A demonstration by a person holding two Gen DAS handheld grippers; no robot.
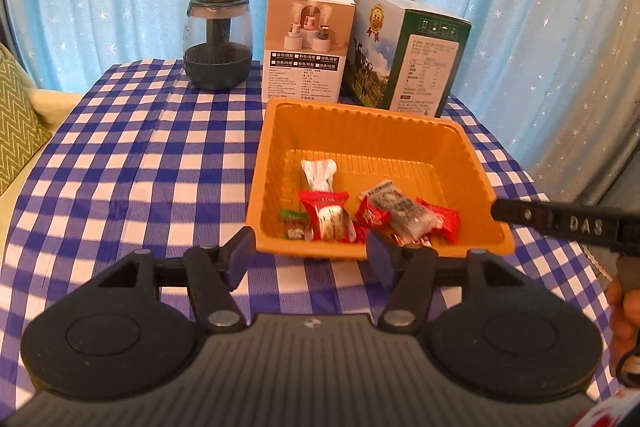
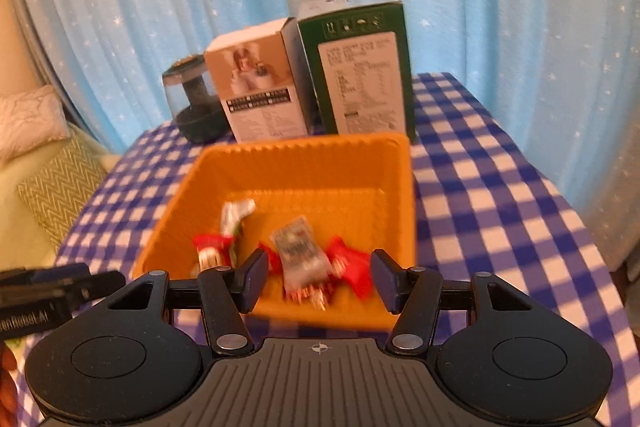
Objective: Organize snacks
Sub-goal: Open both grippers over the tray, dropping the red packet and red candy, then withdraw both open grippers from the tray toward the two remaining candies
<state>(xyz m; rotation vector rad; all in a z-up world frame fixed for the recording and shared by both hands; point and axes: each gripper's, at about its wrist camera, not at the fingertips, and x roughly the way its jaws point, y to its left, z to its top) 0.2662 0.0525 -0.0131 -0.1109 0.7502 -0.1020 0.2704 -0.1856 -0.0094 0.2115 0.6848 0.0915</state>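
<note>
I see both my left gripper [image 1: 312, 253] and right gripper [image 2: 319, 277] spread and empty. The wrapped snacks [image 1: 372, 215] lie in the orange plastic tray [image 1: 372, 125], frame centre, just beyond the fingertips. "DAS" reads at right.

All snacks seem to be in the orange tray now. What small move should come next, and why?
Probably draw both grippers back from the orange tray: the snacks lie inside it, no loose snack shows on the checked cloth, and both pairs of jaws stand open and empty.
</note>
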